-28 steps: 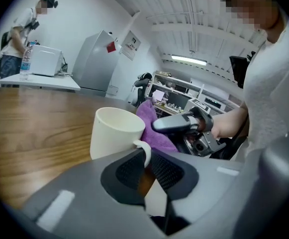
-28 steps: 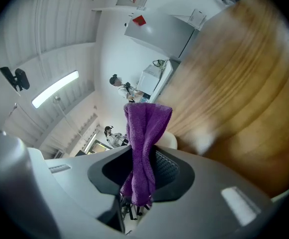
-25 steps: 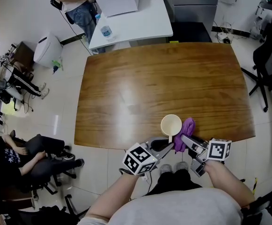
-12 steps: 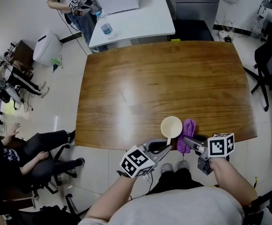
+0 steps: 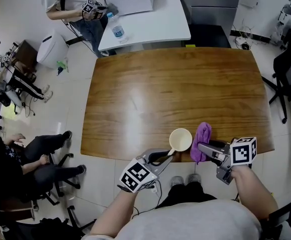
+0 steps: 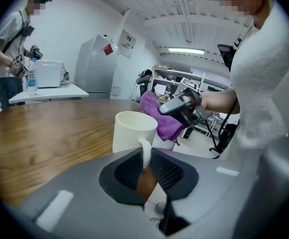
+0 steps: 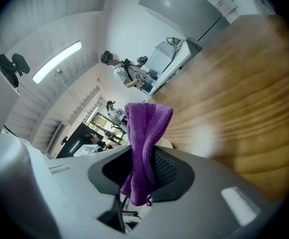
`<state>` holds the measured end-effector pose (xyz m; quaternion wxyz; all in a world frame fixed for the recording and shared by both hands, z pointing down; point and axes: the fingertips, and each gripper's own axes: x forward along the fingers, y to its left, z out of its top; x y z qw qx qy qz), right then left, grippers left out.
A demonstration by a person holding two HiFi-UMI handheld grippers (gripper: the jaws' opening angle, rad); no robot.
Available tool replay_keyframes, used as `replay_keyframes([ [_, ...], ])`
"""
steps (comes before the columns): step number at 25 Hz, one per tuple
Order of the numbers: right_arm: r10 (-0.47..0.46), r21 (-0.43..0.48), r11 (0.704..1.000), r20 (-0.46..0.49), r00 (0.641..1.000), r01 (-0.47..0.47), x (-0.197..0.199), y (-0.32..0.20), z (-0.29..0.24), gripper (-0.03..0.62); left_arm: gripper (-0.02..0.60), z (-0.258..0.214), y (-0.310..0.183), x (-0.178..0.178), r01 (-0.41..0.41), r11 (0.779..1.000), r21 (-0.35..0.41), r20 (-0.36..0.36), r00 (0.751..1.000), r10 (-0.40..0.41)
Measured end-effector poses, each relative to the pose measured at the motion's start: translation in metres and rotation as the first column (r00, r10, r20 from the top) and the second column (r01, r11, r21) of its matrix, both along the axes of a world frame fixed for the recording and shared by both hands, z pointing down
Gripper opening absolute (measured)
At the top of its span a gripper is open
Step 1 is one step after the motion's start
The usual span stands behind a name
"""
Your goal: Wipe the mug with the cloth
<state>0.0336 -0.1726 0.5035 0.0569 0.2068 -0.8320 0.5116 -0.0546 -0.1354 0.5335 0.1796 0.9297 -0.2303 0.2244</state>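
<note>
Mug [image 5: 181, 139] at worktop's [image 5: 175, 84] near edge, handle [image 6: 145, 151] pinched in left fingers [image 6: 170, 172]; cloth [image 7: 145, 133], clamped in right fingers [image 7: 167, 171], just right.

The mug [image 5: 180, 139] is found at the table's [image 5: 175, 79] near edge, right of its middle; the cloth [image 5: 202, 136] is held just right of it.

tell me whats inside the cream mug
In the head view the round cream ceramic mug shows only its pale inner surface, with nothing in it. The left gripper view sees its outer wall, which covers the inside.
</note>
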Motion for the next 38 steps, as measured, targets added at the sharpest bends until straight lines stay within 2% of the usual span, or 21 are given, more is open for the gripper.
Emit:
replay_keyframes([
  [3,-0.032,-0.008,0.999,0.0,0.999,0.032,-0.007,-0.001,0.0,0.106,0.037,-0.002,-0.007,-0.01,0.043,0.999,0.009,-0.001,0.999,-0.043],
  [9,-0.062,-0.053,0.997,0.014,0.998,0.062,-0.019,-0.007,0.015,0.106,0.038,-0.001,-0.007,-0.012,0.019,1.0,-0.008,-0.014,1.0,-0.019],
  [12,-0.113,-0.063,0.992,-0.057,0.992,0.11,-0.021,-0.007,0.034,0.106,0.038,0.002,-0.009,-0.014,0.026,1.0,-0.006,-0.016,1.0,-0.026],
  [16,-0.201,-0.081,0.979,-0.165,0.966,0.19,-0.024,-0.001,0.056,0.106,0.038,0.002,-0.01,-0.018,0.038,0.999,-0.01,-0.017,0.999,-0.038],
  [19,-0.241,-0.067,0.971,-0.212,0.947,0.231,-0.025,0.002,0.061,0.106,0.04,0.002,-0.009,-0.021,0.044,0.999,-0.013,-0.02,0.999,-0.044],
  [26,-0.238,-0.025,0.971,-0.19,0.952,0.238,-0.018,-0.01,0.041,0.106,0.043,0.002,-0.015,-0.03,0.076,0.997,-0.006,-0.026,0.997,-0.076],
  [30,-0.228,0.018,0.972,-0.18,0.957,0.235,-0.015,-0.025,0.024,0.106,0.049,0.004,-0.02,-0.037,0.096,0.995,0.024,0.006,0.995,-0.096],
  [38,-0.258,0.04,0.963,-0.141,0.956,0.266,-0.037,-0.034,0.013,0.106,0.049,0.003,-0.036,-0.055,0.159,0.985,0.067,0.043,0.986,-0.162],
])
